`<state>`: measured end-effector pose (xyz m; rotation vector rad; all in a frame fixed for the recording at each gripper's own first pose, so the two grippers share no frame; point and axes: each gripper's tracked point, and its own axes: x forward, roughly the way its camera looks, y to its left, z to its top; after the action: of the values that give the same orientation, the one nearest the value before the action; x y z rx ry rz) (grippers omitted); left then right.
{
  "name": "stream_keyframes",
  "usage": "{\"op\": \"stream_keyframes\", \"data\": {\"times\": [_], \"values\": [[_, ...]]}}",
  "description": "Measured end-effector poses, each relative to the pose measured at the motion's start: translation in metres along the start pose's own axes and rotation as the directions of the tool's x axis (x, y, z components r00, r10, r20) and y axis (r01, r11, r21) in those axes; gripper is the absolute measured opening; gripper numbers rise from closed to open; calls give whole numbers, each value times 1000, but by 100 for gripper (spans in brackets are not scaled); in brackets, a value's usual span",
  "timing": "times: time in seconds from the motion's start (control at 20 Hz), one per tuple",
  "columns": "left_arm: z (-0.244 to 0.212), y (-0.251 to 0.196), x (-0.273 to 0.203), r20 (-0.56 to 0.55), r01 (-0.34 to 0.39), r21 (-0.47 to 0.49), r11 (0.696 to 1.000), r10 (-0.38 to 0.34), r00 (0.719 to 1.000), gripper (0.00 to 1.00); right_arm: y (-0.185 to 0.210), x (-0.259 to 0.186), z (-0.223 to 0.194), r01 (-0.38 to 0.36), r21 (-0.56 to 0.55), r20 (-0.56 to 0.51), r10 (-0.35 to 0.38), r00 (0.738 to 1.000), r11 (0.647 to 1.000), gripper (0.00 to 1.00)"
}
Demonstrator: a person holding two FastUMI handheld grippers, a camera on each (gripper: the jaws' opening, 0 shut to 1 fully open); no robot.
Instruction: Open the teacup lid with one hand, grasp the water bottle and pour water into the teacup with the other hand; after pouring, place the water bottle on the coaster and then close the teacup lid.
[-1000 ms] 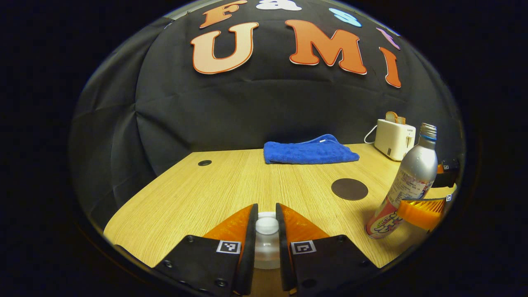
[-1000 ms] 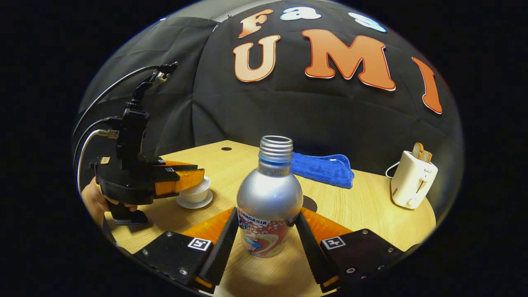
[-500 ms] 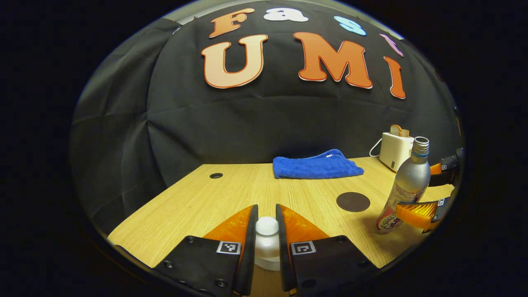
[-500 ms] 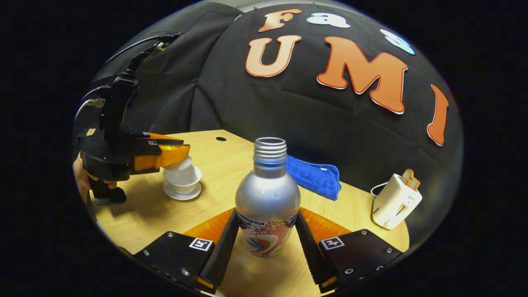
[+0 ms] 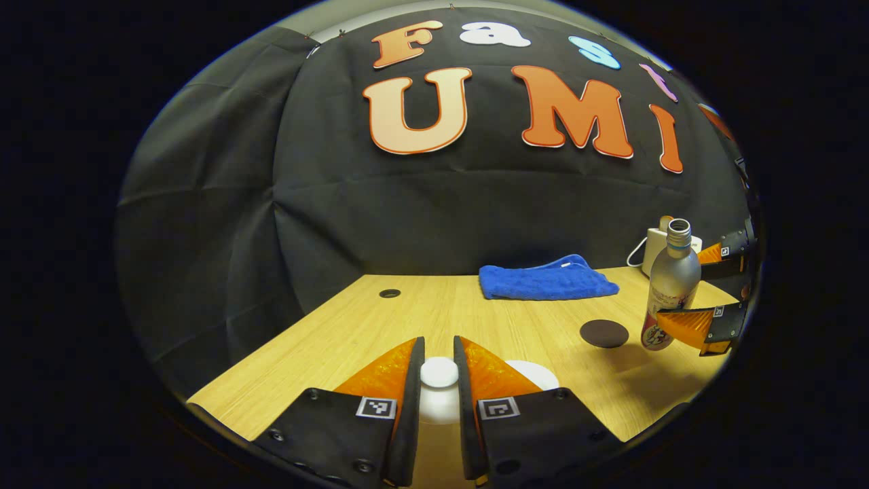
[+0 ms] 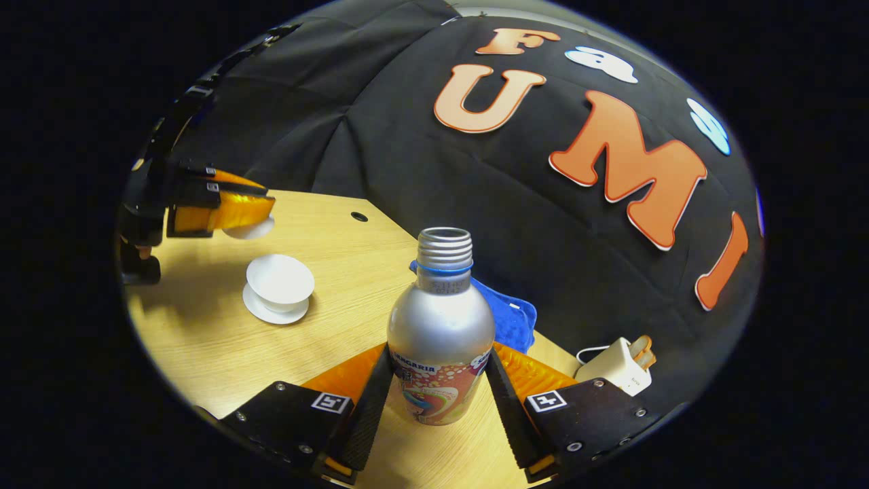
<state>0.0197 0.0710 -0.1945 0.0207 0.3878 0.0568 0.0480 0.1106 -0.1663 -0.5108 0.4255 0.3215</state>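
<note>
1. Both views are quite dim at the top, where the dark wall takes little light, and bright on the wooden table [image 5: 339, 326], which looks warm yellow.
2. The light seems to come from above: the silver bottle [image 6: 440, 326] has a soft highlight on its shoulder, and in the left gripper view the bottle [image 5: 669, 285] casts a shadow on the table near the dark coaster [image 5: 604, 333].
3. A broad shadow lies on the table beside the white teacup [image 6: 280, 280].
4. The fisheye lens bends straight lines strongly near the edges; the table's border looks curved.
5. The focus is sharp enough in the middle, softer at the rim.
</note>
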Motion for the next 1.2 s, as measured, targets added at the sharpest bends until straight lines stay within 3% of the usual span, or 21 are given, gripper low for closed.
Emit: {"op": "stream_keyframes", "data": {"times": [0.25,0.4,0.65,0.9,0.95,1.0,1.2], "values": [[1,23,-11,5,-36,3,999,36,999,30,3,10,10,27,-150,14,-25,1000,988,79],[3,31,-17,18,-39,-25,999,39,999,30,3,13,11,100,-266,22,-98,995,959,80],[-8,49,-26,11,-64,-33,997,64,998,30,20,32,17,124,-398,36,-120,992,909,79],[-13,69,-31,11,-86,-49,995,87,996,30,20,33,33,200,-535,97,-175,980,821,79],[-13,73,-32,13,-90,-53,995,91,996,30,21,36,38,211,-554,110,-181,977,805,83],[-12,77,-33,17,-96,-56,994,97,995,30,19,37,42,235,-572,131,-196,972,786,75],[-16,88,-36,18,-108,-62,992,110,994,30,7,37,57,324,-658,199,-258,945,680,79]]}}
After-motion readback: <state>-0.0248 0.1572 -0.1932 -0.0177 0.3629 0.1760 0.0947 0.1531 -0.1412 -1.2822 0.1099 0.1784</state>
